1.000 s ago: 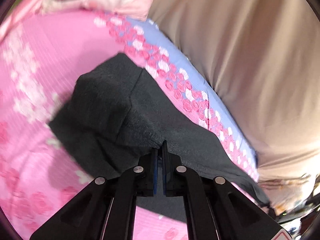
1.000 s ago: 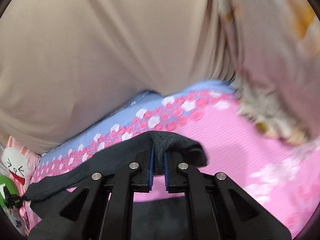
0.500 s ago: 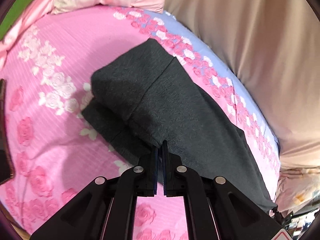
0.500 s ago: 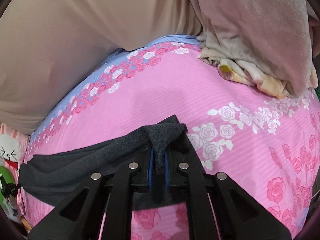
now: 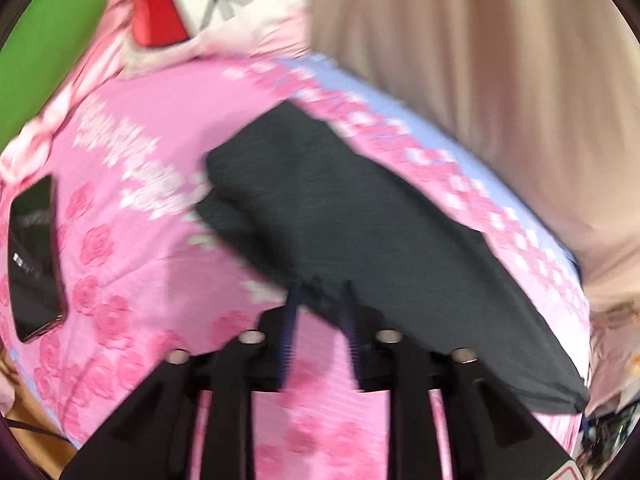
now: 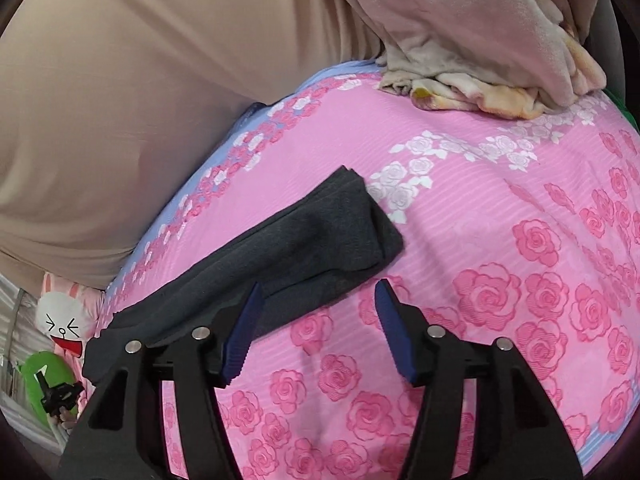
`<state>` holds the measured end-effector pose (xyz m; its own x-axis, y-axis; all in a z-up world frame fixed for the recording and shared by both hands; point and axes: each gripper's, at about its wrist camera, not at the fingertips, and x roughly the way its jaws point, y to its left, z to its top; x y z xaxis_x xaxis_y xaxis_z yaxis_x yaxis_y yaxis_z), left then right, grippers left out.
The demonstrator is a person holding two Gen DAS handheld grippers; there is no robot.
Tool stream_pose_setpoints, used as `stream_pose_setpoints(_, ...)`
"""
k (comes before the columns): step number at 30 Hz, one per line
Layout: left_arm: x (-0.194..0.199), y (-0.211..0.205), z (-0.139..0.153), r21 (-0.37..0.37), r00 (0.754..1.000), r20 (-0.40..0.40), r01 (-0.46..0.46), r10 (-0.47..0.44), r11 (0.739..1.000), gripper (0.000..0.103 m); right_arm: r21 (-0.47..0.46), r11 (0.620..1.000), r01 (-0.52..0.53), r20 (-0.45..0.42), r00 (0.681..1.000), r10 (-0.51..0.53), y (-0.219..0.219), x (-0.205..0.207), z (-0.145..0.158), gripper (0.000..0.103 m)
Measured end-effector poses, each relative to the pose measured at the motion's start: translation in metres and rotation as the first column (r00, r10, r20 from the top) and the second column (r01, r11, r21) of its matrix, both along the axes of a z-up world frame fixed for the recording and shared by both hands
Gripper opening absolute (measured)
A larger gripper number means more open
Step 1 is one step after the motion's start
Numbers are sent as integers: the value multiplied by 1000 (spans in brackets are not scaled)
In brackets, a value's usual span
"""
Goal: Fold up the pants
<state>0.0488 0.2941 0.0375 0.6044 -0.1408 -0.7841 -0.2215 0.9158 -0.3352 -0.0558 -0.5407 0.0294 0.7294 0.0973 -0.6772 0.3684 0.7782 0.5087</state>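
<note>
Both grippers, clamped on the pants 0.5 s ago, now stand with their jaws apart and hold nothing. The left gripper (image 5: 320,300) has a moderate gap, with the near edge of the pants (image 5: 360,232) lying between and just past its fingertips; whether the tips touch the cloth cannot be told through the motion blur. The right gripper (image 6: 318,296) is spread wider. Its left finger (image 6: 244,328) overlaps the pants (image 6: 288,256) edge, and its right finger is over bare bedsheet (image 6: 480,208).

The pants now lie released and flat on the bedsheet (image 5: 132,240), a long dark folded strip running along the far edge near the beige curtain (image 5: 500,80).

The left view is heavily blurred, so the sheet pattern and the fold lines in the pants cannot be read. The right view cuts off the pants' far left end behind the gripper body.

Only the left view shows a phone (image 5: 36,256) near the left edge of the bed and the full length of the pants. Only the right view shows the blanket (image 6: 480,40) heaped at the far right corner and the rounded end of the strip. The cartoon pillow (image 6: 60,316) appears in both views (image 5: 208,8).
</note>
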Motion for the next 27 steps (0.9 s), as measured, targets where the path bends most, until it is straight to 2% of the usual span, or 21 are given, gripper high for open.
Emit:
stream_pose_setpoints(1,-1,-13,2,13,999,14,31,-31,999,38,-43,999,14,-10,1000,-14,0,6,0,61)
stream_pose_setpoints(3,0,-34,1,48,997,26,73,-74,996,40,-112,993,23,-54,998,-29,-5,26,-8,60)
stream_pose_setpoints(4,3,-43,-4,62,996,22,86,-87,994,40,-111,994,13,-81,997,-22,-8,36,-13,54)
stream_pose_setpoints(5,8,-51,-10,61,996,9,93,-93,994,40,-109,994,-13,-116,993,0,-10,50,-17,26)
stream_pose_setpoints(6,12,-56,-16,54,995,-4,96,-96,994,41,-110,993,-41,-129,991,27,-7,60,-14,9)
stream_pose_setpoints(8,21,-60,-28,43,995,-39,91,-89,995,40,-215,973,-85,-57,996,74,8,67,25,9)
stream_pose_setpoints(10,23,-62,-34,62,995,-50,84,-81,995,40,-273,954,-121,55,988,141,20,60,71,9)
stream_pose_setpoints(11,24,-63,-37,75,995,-59,81,-76,994,40,-307,942,-134,77,983,164,22,56,86,9)
stream_pose_setpoints(12,26,-63,-42,78,995,-69,80,-75,994,41,-353,926,-136,42,986,160,19,57,85,9)
stream_pose_setpoints(13,26,-62,-46,70,994,-74,83,-78,994,41,-360,921,-151,-35,988,148,12,63,70,10)
stream_pose_setpoints(14,26,-60,-51,61,994,-78,85,-81,994,41,-324,928,-184,-192,973,126,-3,72,34,11)
stream_pose_setpoints(16,26,-58,-56,47,994,-80,82,-78,996,44,-303,937,-173,-316,946,72,-17,74,-1,14)
stream_pose_setpoints(17,27,-56,-57,39,994,-81,83,-79,996,44,-312,941,-133,-305,952,33,-20,67,-5,14)
stream_pose_setpoints(19,27,-56,-56,37,993,-85,85,-82,996,47,-322,943,-80,-240,971,0,-15,57,7,17)
stream_pose_setpoints(21,27,-54,-54,37,993,-90,85,-81,996,51,-288,955,-68,-169,985,19,0,46,23,28)
stream_pose_setpoints(24,25,-52,-55,23,993,-86,82,-80,996,56,-307,931,-196,-131,978,162,61,48,38,43)
stream_pose_setpoints(27,23,-48,-58,2,996,-71,63,-63,998,59,-306,895,-326,-121,945,303,132,55,37,45)
